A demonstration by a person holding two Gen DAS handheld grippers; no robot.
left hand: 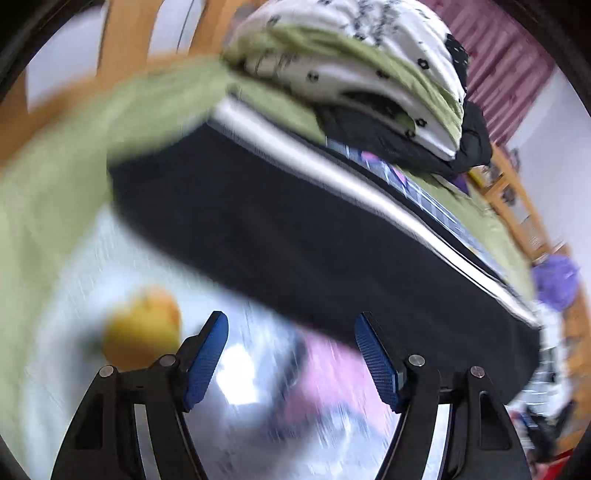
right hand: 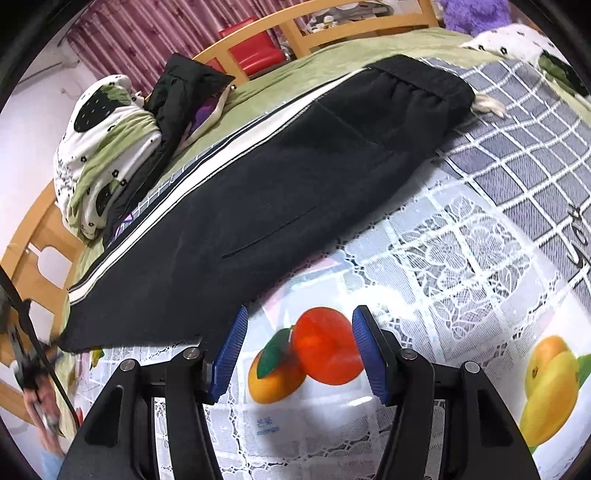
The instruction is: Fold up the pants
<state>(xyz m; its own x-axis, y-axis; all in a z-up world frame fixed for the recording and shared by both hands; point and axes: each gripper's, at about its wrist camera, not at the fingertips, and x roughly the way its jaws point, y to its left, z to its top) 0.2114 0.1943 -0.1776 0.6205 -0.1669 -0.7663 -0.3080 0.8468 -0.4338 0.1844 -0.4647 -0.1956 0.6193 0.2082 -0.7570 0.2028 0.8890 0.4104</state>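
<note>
Black pants [right hand: 258, 206] with a white side stripe lie flat across the bed. Their waistband is at the upper right and the leg ends are at the lower left. My right gripper [right hand: 299, 347] is open just in front of the pants' near edge, over an orange printed on the cloth, with nothing between its fingers. Its left fingertip [right hand: 236, 332] is close beside that edge. The left wrist view is motion-blurred. There the pants [left hand: 295, 240] fill the middle, and my left gripper [left hand: 291, 354] is open and holds nothing just short of their near edge.
A lace cloth with fruit prints [right hand: 461, 258] and a grey checked sheet [right hand: 517, 140] cover the bed. A folded white-and-green quilt [right hand: 99, 155] and a black jacket [right hand: 177, 96] lie behind the pants. The wooden bed frame [right hand: 332, 26] runs around the far side.
</note>
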